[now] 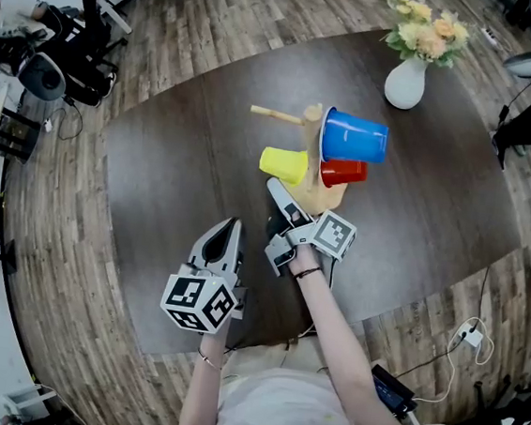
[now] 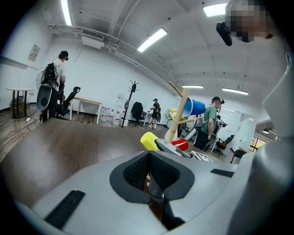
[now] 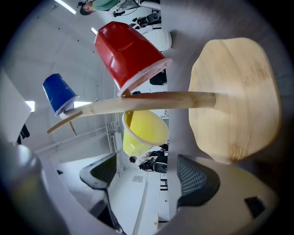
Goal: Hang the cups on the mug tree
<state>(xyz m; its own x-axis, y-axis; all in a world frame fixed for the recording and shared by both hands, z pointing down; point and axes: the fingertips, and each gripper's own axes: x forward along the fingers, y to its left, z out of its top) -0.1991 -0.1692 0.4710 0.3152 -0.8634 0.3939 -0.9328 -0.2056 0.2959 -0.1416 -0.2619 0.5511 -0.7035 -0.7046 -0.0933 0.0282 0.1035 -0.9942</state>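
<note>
A wooden mug tree [image 1: 321,200] stands at the middle of the dark round table [image 1: 166,168]. A blue cup [image 1: 353,139], a red cup [image 1: 343,173] and a yellow cup [image 1: 284,164] hang on its pegs. My right gripper [image 1: 276,206] is open just in front of the tree's base, rolled on its side. In the right gripper view the yellow cup [image 3: 142,131] hangs from the stem [image 3: 151,102] just beyond the open jaws [image 3: 147,172], untouched, with the red cup [image 3: 126,50] and blue cup [image 3: 59,93] further off. My left gripper [image 1: 230,230] is shut and holds nothing, nearer the table's front edge.
A white vase of flowers [image 1: 407,80] stands at the table's far right. One bare peg [image 1: 276,115] sticks out to the tree's left. Chairs and gear [image 1: 56,53] sit on the floor at the far left. People stand in the room's background [image 2: 212,121].
</note>
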